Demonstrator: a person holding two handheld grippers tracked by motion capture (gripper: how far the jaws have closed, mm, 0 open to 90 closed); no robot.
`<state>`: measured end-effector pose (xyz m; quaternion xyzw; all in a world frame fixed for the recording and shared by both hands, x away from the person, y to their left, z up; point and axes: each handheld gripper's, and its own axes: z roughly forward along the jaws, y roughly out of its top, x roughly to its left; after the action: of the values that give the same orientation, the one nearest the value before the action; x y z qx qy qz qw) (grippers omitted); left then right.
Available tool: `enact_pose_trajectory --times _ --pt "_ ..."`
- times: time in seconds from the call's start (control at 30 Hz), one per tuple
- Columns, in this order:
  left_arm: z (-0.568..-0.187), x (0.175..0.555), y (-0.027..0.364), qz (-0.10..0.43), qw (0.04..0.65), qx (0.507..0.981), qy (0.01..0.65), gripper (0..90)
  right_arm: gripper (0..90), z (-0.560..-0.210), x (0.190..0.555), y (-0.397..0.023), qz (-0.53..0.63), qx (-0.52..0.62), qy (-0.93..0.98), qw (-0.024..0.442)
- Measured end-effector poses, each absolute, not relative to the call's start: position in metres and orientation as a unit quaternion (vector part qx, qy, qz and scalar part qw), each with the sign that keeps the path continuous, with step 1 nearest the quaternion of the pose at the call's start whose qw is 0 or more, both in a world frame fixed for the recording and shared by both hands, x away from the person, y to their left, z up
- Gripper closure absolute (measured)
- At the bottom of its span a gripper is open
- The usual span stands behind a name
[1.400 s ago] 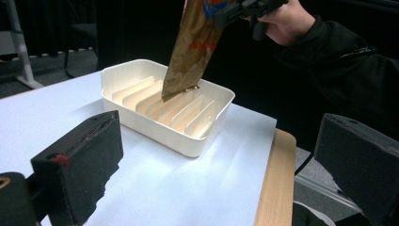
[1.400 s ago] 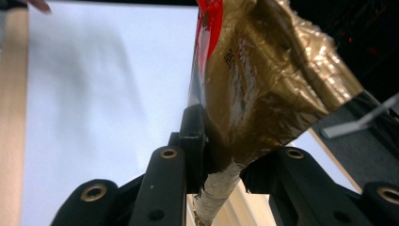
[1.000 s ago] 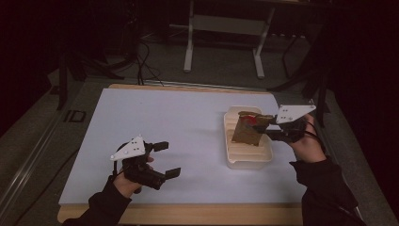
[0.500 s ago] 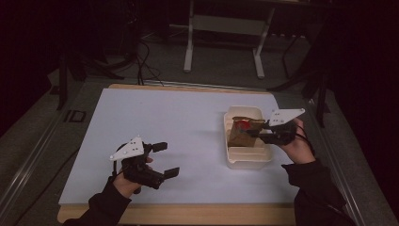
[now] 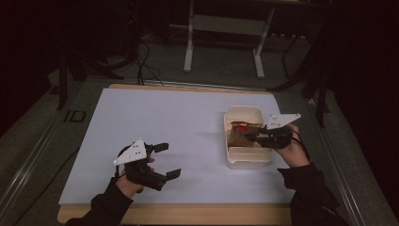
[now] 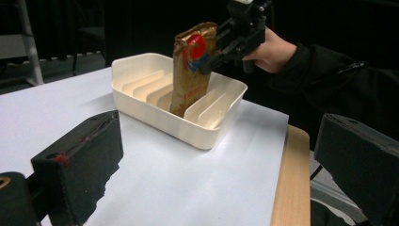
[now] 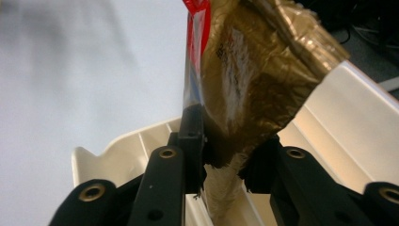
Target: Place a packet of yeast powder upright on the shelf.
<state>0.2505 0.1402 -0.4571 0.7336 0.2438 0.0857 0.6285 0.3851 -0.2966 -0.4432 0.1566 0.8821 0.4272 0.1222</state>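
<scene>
With the right hand-held gripper (image 6: 221, 49) pinching the gold packet (image 6: 190, 66) upright between the dividers of the cream tray (image 5: 247, 159) at three o'clock on the tabletop (image 5: 155, 122), a crooked release could topple it, while the left hand-held gripper (image 5: 164, 160) waits spread at seven o'clock.

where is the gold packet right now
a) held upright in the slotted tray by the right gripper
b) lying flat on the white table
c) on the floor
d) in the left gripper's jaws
a: the right gripper clamps the gold packet, whose lower end stands between the dividers of the cream tray.
</scene>
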Motion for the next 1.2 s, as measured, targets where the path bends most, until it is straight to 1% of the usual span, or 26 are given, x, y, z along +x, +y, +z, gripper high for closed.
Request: enact_pose_trajectory --times 0.1,0.2,0.27,0.33,0.37,0.43,0.5,0.53,0.67,0.8,0.9,0.97,1.2 --pt "-0.456 0.251 0.143 0.091 0.632 0.730 0.244 2.5 69.0 -0.442 0.384 -0.296 0.423 0.169 0.882 0.120" --pt "-0.458 0.251 0.145 0.092 0.631 0.731 0.244 2.5 58.5 -0.440 0.383 -0.294 0.409 0.209 0.880 0.120" --pt "-0.459 0.251 0.145 0.091 0.629 0.733 0.242 2.5 55.8 -0.438 0.382 -0.294 0.407 0.234 0.875 0.115" --pt "-0.461 0.250 0.146 0.096 0.626 0.736 0.240 2.5 48.8 -0.436 0.380 -0.295 0.413 0.241 0.869 0.127" --pt "-0.461 0.250 0.146 0.097 0.627 0.735 0.239 2.5 47.4 -0.434 0.379 -0.295 0.412 0.243 0.868 0.132" --pt "-0.462 0.249 0.148 0.097 0.627 0.735 0.240 2.5 41.2 -0.430 0.377 -0.296 0.417 0.248 0.864 0.138" --pt "-0.461 0.248 0.149 0.102 0.625 0.736 0.241 2.5 39.5 -0.426 0.374 -0.297 0.420 0.250 0.861 0.143" --pt "-0.461 0.248 0.150 0.102 0.626 0.735 0.242 2.5 37.0 -0.423 0.372 -0.297 0.424 0.248 0.859 0.148" --pt "-0.460 0.246 0.153 0.107 0.627 0.732 0.245 2.5 33.2 -0.413 0.364 -0.300 0.430 0.257 0.850 0.163" --pt "-0.460 0.244 0.154 0.115 0.621 0.736 0.242 2.5 31.2 -0.402 0.355 -0.302 0.445 0.258 0.840 0.171" --pt "-0.462 0.244 0.154 0.117 0.614 0.742 0.241 2.5 31.0 -0.395 0.348 -0.301 0.457 0.258 0.834 0.169" --pt "-0.464 0.244 0.154 0.117 0.609 0.747 0.239 2.5 30.0 -0.382 0.337 -0.298 0.474 0.257 0.825 0.168" --pt "-0.469 0.242 0.156 0.115 0.605 0.748 0.247 2.5 29.8 -0.366 0.319 -0.284 0.493 0.249 0.818 0.161"
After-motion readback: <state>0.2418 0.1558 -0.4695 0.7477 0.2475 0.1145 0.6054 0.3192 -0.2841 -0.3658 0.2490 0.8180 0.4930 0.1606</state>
